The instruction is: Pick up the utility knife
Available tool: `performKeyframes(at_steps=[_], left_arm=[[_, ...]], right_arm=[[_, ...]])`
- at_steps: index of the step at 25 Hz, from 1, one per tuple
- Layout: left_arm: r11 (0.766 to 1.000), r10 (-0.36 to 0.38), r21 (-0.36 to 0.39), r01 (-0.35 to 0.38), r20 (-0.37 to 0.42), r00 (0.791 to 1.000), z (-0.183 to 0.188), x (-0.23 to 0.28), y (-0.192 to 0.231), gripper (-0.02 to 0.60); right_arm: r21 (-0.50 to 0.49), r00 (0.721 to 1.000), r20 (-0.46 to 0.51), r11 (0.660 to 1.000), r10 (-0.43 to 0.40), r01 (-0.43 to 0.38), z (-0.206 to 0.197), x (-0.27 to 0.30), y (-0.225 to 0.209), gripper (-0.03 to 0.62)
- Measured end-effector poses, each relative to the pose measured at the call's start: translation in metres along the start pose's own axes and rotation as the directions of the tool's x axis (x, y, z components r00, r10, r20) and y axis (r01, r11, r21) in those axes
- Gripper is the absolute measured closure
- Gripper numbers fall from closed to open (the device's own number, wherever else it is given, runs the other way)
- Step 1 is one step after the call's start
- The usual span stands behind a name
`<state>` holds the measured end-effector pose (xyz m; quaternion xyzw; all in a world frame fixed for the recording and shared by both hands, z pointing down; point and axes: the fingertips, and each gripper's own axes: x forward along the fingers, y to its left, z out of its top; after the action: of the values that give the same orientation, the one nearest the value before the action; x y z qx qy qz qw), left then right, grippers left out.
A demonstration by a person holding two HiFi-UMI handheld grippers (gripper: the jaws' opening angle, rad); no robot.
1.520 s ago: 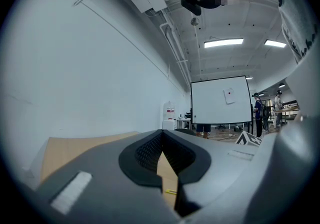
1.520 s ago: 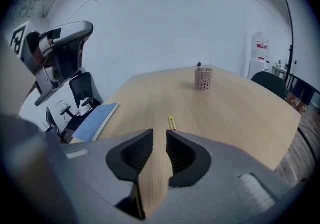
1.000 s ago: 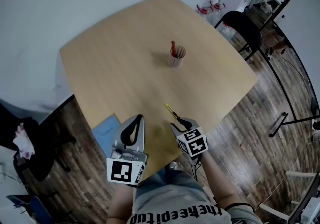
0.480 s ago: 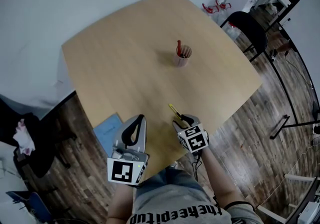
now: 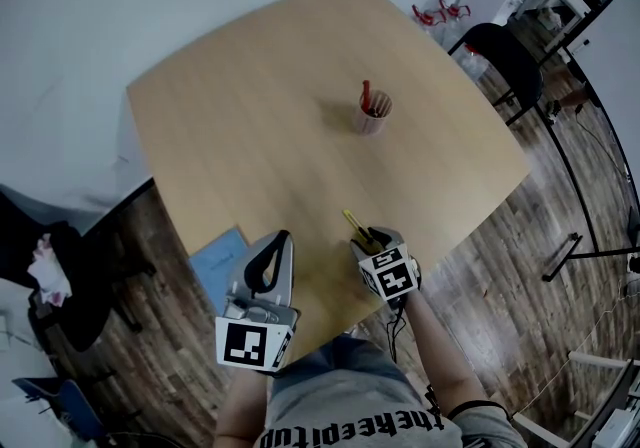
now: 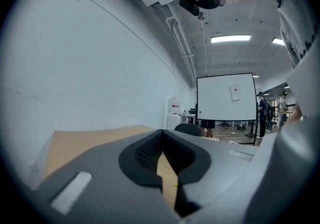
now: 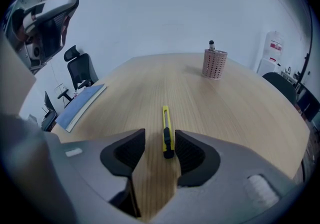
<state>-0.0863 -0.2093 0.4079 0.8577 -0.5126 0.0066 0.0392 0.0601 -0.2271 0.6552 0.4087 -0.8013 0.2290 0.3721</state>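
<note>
Lowered toward the table (image 5: 250, 116) since a second ago with the right gripper (image 7: 159, 144), jaws just spread wide — now straddling the black near end of the utility knife (image 7: 166, 130), no pad pressing. Not yet lifted: lying flat at 6 o'clock of the pen cup (image 5: 373, 116), awaiting squeeze and raise. Holding the left gripper (image 6: 162, 135) at 9 o'clock, jaws together, empty.
</note>
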Motion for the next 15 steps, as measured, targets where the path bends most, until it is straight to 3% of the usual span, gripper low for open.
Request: performKeyframes(at_steps=[15], left_arm=[[1.000, 0.004, -0.006, -0.004, -0.010, 1.000, -0.0045, 0.0056, 0.0024, 0.561]], right_arm=[[-0.017, 1.000, -0.020, 1.000, 0.003, -0.004, -0.0055, 0.0072, -0.0011, 0.409]])
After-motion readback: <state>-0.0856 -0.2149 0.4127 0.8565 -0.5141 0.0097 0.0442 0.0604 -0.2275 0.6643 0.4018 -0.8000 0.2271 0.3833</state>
